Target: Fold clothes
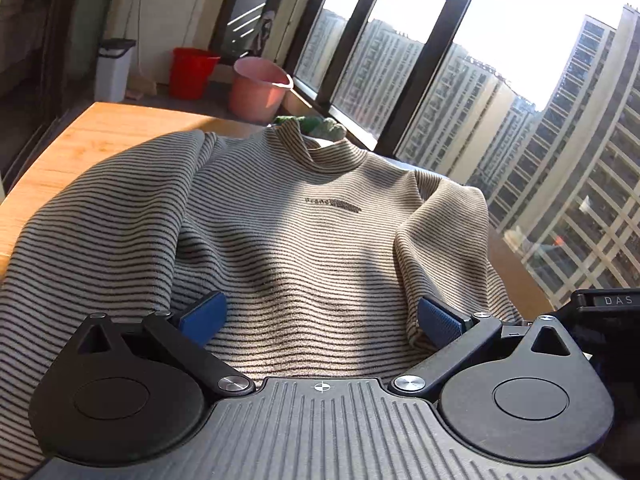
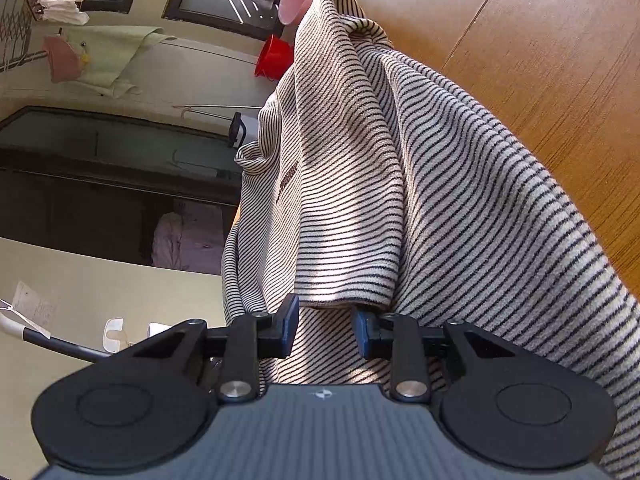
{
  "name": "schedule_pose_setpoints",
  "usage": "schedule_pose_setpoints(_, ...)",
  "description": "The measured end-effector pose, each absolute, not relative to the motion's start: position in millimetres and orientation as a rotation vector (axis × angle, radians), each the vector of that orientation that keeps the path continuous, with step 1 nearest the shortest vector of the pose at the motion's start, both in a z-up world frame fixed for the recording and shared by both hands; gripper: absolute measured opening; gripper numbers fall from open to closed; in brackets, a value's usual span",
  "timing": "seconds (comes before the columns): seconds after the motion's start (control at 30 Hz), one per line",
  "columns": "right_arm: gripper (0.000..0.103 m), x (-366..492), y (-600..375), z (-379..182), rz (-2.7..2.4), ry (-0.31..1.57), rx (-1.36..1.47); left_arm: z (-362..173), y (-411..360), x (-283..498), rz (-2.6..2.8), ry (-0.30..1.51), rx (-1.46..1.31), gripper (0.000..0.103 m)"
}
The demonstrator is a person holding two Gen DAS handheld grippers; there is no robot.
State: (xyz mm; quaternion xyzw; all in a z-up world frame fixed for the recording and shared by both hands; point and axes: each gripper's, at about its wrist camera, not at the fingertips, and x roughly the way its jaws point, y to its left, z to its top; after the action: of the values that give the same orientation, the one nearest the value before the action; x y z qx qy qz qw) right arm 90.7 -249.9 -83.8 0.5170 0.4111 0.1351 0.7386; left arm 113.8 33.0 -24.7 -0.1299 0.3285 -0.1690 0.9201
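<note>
Two tools frame what we see. Our left tool hovers with its blue pads spread wide over the hem of the striped mock-neck sweater, gripping nothing. Our right tool stands apart too, cloth draped between its pads. The sweater lies on the wooden table; beyond stand a pink bucket and a red bucket.

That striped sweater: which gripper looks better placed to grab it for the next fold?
Probably the right gripper: its open jaws sit right at a hem edge of the striped sweater. The left gripper, wide open, faces flat cloth mid-body.
</note>
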Motion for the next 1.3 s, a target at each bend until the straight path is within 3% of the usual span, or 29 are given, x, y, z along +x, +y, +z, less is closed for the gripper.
schedule_pose_setpoints(0.07,0.023,98,-250,-80,0.28,0.892,1.101,-25,36,113,-0.355,0.671,-0.289,0.103)
schedule_pose_setpoints(0.13,0.004,104,-256,-55,0.241,0.832,0.952,-27,39,111,-0.363,0.668,-0.313,0.103)
schedule_pose_setpoints(0.57,0.004,136,-317,160,-0.07,0.281,0.215,-28,48,110,-0.388,0.652,-0.38,0.103)
schedule_pose_setpoints(0.7,0.0,142,-318,192,-0.095,0.212,0.108,-28,46,111,-0.389,0.652,-0.379,0.103)
schedule_pose_setpoints(0.97,0.0,153,-295,205,-0.042,0.216,0.044,-31,47,112,-0.395,0.648,-0.398,0.103)
schedule_pose_setpoints(1.17,0.003,152,-306,143,-0.003,0.401,0.123,-32,49,113,-0.404,0.643,-0.421,0.103)
schedule_pose_setpoints(1.27,0.016,147,-320,94,0.008,0.511,0.194,-32,48,113,-0.401,0.644,-0.414,0.103)
schedule_pose_setpoints(1.3,0.025,144,-321,78,0.005,0.54,0.204,-33,47,113,-0.4,0.645,-0.411,0.103)
